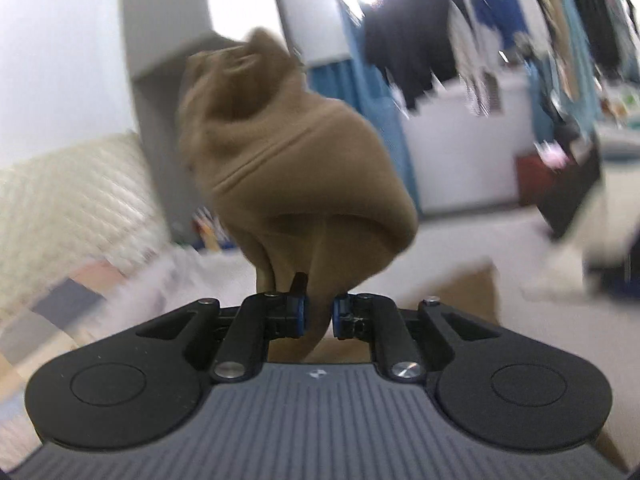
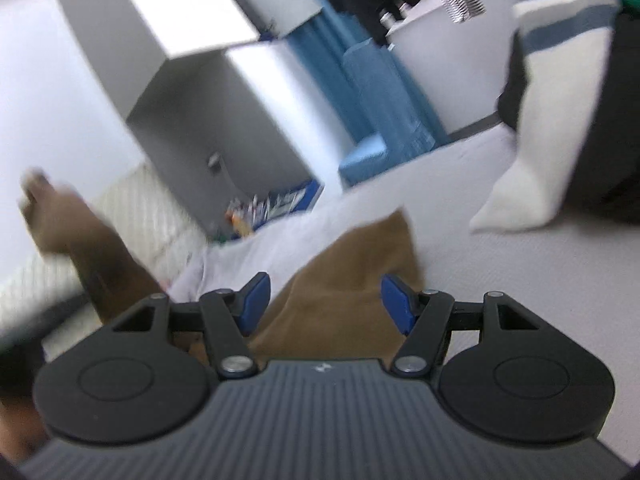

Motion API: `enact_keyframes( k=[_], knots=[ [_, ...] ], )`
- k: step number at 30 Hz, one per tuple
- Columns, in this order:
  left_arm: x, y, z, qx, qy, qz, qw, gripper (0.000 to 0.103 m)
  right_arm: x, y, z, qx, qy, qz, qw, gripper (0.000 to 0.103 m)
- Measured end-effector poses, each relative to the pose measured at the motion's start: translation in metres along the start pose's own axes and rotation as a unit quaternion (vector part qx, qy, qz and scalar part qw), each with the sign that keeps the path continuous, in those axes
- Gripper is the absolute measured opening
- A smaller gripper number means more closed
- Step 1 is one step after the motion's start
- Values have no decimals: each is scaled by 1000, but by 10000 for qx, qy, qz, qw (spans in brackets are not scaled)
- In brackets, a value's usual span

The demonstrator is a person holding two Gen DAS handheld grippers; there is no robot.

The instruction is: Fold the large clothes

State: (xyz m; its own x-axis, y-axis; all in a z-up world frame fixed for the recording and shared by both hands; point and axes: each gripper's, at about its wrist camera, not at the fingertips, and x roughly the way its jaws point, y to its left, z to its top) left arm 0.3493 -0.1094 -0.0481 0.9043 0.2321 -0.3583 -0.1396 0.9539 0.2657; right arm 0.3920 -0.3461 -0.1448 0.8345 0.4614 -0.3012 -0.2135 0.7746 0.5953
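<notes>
A large brown garment (image 1: 288, 148) hangs bunched in the air in the left wrist view. My left gripper (image 1: 318, 314) is shut on a fold of it, and the cloth rises above the blue pads. In the right wrist view the same brown garment (image 2: 352, 272) lies on the white bed sheet (image 2: 500, 280), and a lifted part of it stretches up at the left (image 2: 84, 236). My right gripper (image 2: 325, 300) is open, its blue fingers spread on either side of the cloth just above it. Both views are blurred.
A white and dark garment (image 2: 560, 120) lies on the bed at the right. A grey cabinet (image 2: 200, 92) and blue curtain (image 2: 384, 100) stand beyond the bed. Clothes hang on a rack (image 1: 500, 32). A quilted cream cover (image 1: 68, 204) is at the left.
</notes>
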Motion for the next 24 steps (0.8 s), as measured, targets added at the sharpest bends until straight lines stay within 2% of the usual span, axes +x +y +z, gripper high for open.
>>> enact_keyframes(
  k=[3, 4, 8, 15, 19, 24],
  knots=[
    [16, -35, -40, 290, 335, -163, 9989, 14, -2, -23, 7, 278, -100, -90, 9995, 65],
    [32, -31, -59, 297, 418, -188, 9985, 15, -3, -29, 9, 369, -117, -108, 9992, 65],
    [39, -50, -93, 320, 558, -151, 9978, 15, -3, -41, 9, 549, -146, -5, 9984, 65],
    [30, -35, -97, 317, 555, -360, 9973, 15, -2, -40, 8, 427, -267, 119, 9987, 65],
    [21, -7, -84, 164, 740, -607, 9953, 20, -1, -33, 8, 271, -316, 222, 9989, 65],
    [2, 24, -87, -131, 787, -915, 9926, 23, 0, -12, 4, -172, -308, 306, 9989, 65]
  ],
)
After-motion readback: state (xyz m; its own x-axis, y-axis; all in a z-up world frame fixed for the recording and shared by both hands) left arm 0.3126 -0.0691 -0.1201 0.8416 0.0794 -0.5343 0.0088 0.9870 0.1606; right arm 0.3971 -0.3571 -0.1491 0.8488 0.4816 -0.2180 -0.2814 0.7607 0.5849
